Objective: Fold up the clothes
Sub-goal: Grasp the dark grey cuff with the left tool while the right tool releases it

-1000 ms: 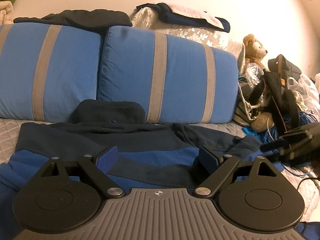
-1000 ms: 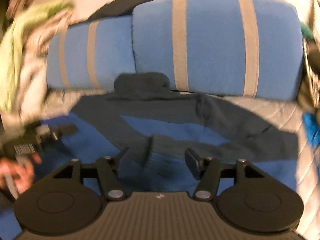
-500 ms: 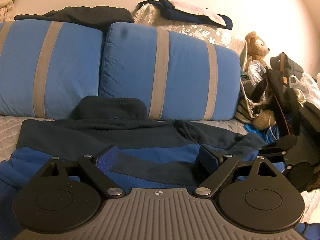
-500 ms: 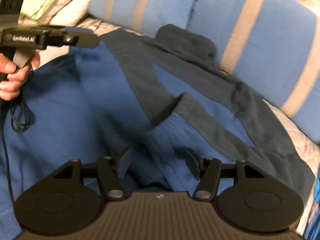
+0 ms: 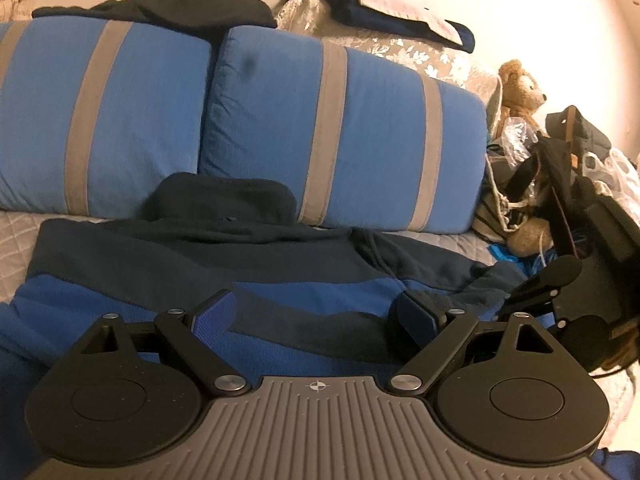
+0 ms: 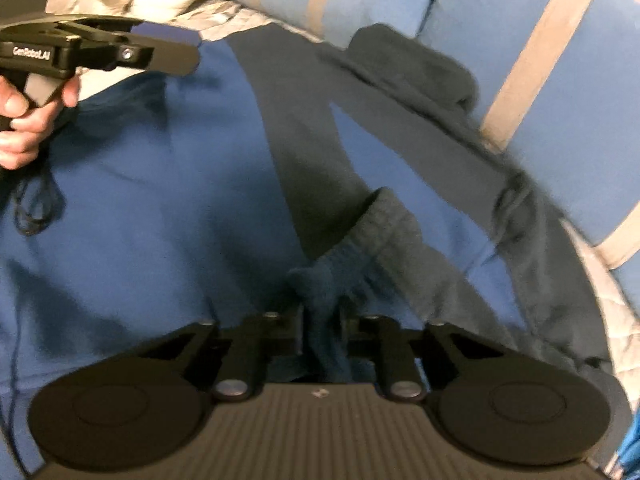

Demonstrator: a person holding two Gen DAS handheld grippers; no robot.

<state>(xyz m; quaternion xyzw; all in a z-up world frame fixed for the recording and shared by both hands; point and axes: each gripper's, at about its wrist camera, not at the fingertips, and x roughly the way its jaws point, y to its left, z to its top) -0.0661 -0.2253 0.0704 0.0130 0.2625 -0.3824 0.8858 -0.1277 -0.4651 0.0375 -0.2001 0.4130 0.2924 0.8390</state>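
A blue and dark grey fleece sweater (image 5: pixel 240 264) lies spread on the bed, its collar (image 5: pixel 224 200) against the pillows. My left gripper (image 5: pixel 316 316) is open and empty, hovering low over the sweater's body. My right gripper (image 6: pixel 320 328) is shut on a bunched fold of the sweater (image 6: pixel 320 292), near the ribbed sleeve cuff (image 6: pixel 380 216). The left gripper also shows in the right wrist view (image 6: pixel 100 52), held in a hand at upper left. The right gripper shows at the right edge of the left wrist view (image 5: pixel 568 300).
Two blue pillows with grey stripes (image 5: pixel 340 132) stand along the back. Dark clothes (image 5: pixel 160 8) lie on top of them. A teddy bear (image 5: pixel 520 88), bags and cables (image 5: pixel 560 184) are piled at the right. A quilted bedcover (image 5: pixel 16 240) lies under the sweater.
My right gripper moved down onto the sweater and shut on a fold by the cuff. My left gripper stayed open and barely moved.
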